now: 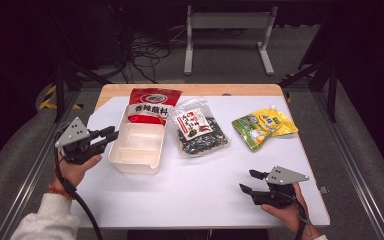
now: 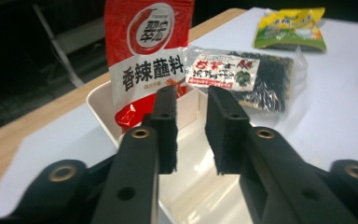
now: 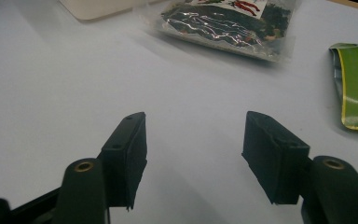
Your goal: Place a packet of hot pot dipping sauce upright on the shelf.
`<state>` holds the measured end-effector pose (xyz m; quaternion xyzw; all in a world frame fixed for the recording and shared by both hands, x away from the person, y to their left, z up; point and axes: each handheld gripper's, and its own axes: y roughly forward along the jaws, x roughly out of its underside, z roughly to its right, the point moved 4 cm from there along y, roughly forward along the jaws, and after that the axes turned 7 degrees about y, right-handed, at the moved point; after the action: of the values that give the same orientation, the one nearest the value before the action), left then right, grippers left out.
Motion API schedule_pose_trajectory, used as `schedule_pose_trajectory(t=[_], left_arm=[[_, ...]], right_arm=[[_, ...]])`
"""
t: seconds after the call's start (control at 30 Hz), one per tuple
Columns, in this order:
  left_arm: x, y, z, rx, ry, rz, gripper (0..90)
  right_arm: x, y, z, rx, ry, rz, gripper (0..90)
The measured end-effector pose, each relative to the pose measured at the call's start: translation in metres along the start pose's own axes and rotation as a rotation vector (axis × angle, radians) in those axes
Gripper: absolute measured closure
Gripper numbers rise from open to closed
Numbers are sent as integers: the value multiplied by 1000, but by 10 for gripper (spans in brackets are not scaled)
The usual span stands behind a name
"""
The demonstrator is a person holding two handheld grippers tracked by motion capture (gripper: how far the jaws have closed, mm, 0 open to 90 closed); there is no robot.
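The white sheet-covered table (image 1: 195, 185) carries everything here, and the biggest piece on it is the white divided tray (image 1: 137, 145), sitting left of centre with its compartments bare. The red sauce packet (image 1: 152, 105) leans at the tray's far end, its lower edge dipping inside the far compartment (the left gripper view shows it standing nearly upright against the wall).

The left gripper (image 1: 107, 136) hovers just beside the tray's left rim, jaws parted with a narrow gap and nothing between them, aimed along the tray toward that red packet. The step in hand looks like a reach for it. To do that well, the jaws should probably spread a touch wider and come over the tray wall rather than into it, then pinch the packet's flat face near an edge so it does not buckle.

The right gripper (image 1: 250, 182) waits low at the near right, jaws wide apart and empty above bare sheet.

Around them: the clear bag of dark seaweed (image 1: 200, 132) lies just right of the tray, close but off the reach line; the green-yellow pouch (image 1: 264, 127) sits well apart, farther right. The tray's own wall is the one real obstacle.
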<state>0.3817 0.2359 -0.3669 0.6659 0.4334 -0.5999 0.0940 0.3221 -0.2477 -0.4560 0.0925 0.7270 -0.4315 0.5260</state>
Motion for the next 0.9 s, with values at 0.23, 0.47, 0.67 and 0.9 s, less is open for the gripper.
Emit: schedule_pose_trajectory(t=[0.23, 0.47, 0.67, 0.9], left_arm=[[14, -20, 39, 13, -1, -3, 524], [32, -17, 79, 72, -16, -30, 373], [44, -12, 102, 105, -11, -53, 260], [69, 6, 118, 149, -40, -146, 174]], right_arm=[[-6, 2, 10, 1, 11, 12, 410], [-8, 7, 11, -1, -3, 1, 444], [-10, 11, 15, 5, 2, -7, 480], [-20, 20, 31, 17, 32, -22, 587]])
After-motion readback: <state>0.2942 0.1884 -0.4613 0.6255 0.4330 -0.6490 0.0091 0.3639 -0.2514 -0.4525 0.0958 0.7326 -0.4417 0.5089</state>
